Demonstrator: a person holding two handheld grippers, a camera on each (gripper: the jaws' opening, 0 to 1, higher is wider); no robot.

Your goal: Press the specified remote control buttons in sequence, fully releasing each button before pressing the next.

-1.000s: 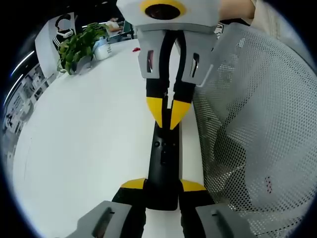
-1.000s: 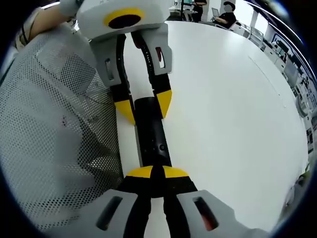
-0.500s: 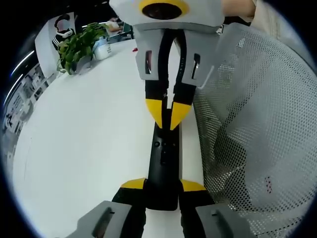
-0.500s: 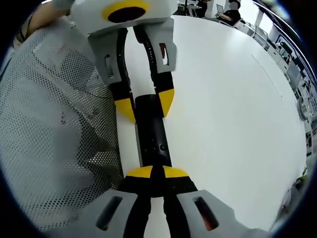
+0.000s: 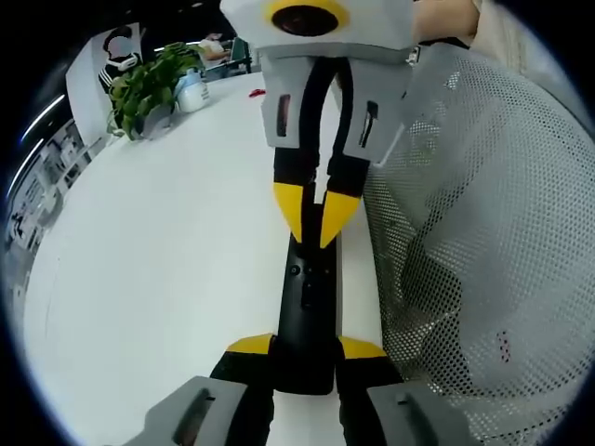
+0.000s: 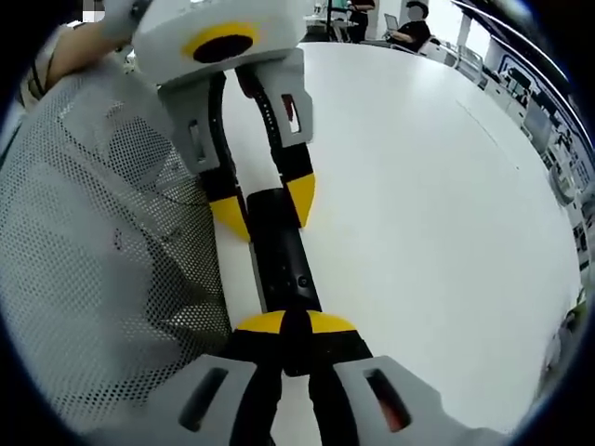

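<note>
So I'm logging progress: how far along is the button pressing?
Done: the black remote is held steady between the left gripper's jaws on the white table. In hand: the right gripper, jaws shut, sits with its tips on the remote's top. Left: I can't tell which buttons were pressed or how many remain.

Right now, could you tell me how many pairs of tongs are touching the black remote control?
2. The left tongs clamp one end of the remote control from both sides; the right tongs, closed, bear down on its other end. Both sit over the white table.
</note>
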